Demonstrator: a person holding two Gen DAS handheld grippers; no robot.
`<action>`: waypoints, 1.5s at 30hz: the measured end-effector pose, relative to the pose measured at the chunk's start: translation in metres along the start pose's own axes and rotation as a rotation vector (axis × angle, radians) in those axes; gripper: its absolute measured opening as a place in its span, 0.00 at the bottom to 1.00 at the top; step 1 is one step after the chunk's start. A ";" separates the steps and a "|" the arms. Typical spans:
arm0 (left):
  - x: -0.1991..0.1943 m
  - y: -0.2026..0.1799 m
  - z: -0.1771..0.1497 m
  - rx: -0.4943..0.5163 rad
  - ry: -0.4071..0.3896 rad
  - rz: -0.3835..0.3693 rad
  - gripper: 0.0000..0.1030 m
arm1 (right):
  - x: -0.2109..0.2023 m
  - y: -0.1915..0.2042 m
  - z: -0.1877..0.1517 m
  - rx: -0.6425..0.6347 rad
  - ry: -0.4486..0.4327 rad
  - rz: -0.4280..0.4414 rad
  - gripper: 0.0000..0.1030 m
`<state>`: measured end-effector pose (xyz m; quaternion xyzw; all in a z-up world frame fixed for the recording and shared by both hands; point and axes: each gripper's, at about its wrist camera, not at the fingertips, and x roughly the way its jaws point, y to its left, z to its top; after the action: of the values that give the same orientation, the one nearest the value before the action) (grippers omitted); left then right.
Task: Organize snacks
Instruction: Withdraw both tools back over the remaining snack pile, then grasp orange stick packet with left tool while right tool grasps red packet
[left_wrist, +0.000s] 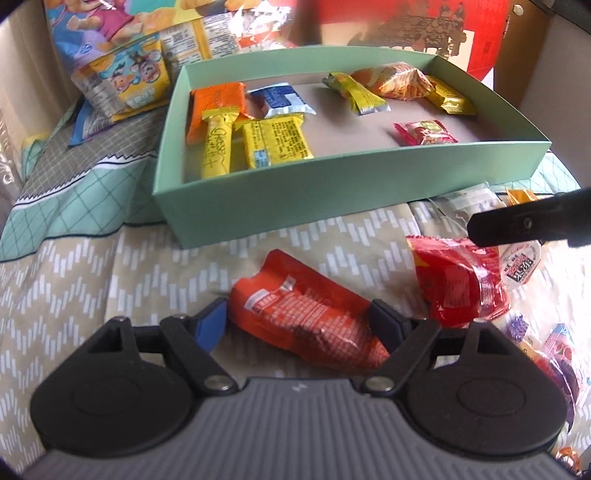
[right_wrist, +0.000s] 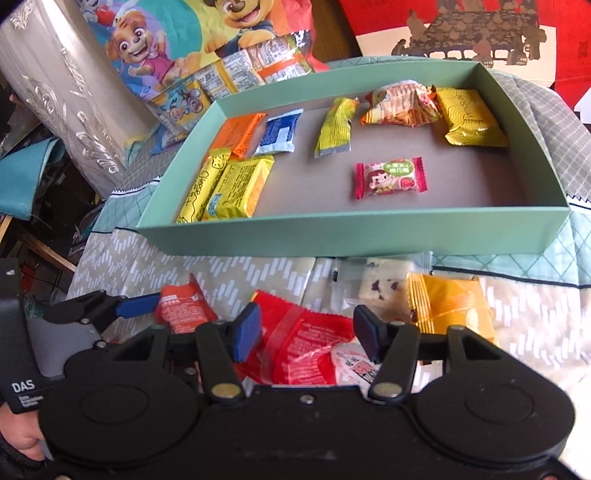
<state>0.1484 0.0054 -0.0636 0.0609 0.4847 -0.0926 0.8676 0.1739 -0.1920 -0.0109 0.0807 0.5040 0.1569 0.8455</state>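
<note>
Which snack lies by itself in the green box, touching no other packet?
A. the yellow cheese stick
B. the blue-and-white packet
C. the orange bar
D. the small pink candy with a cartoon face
D: the small pink candy sits alone on the bare floor of the green box, while the other three crowd together at the box's left end.

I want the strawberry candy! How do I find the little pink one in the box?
Find the green box on the patterned cloth. Near its front wall, right of the middle, lies the small pink candy, all alone. Only it has zigzag pink ends and a cartoon face; the other snacks are orange, yellow or blue.
</note>
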 end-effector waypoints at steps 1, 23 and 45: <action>0.000 0.000 0.000 0.016 -0.004 -0.006 0.80 | -0.004 0.000 0.001 0.003 -0.008 0.004 0.55; -0.013 0.034 -0.016 -0.285 0.092 -0.008 0.93 | 0.028 0.035 -0.034 -0.045 0.072 -0.100 0.57; -0.015 -0.011 -0.010 -0.065 0.061 -0.028 0.40 | 0.020 0.014 -0.027 -0.038 0.020 -0.041 0.32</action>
<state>0.1302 -0.0014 -0.0559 0.0284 0.5144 -0.0870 0.8527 0.1564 -0.1727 -0.0363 0.0528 0.5108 0.1497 0.8449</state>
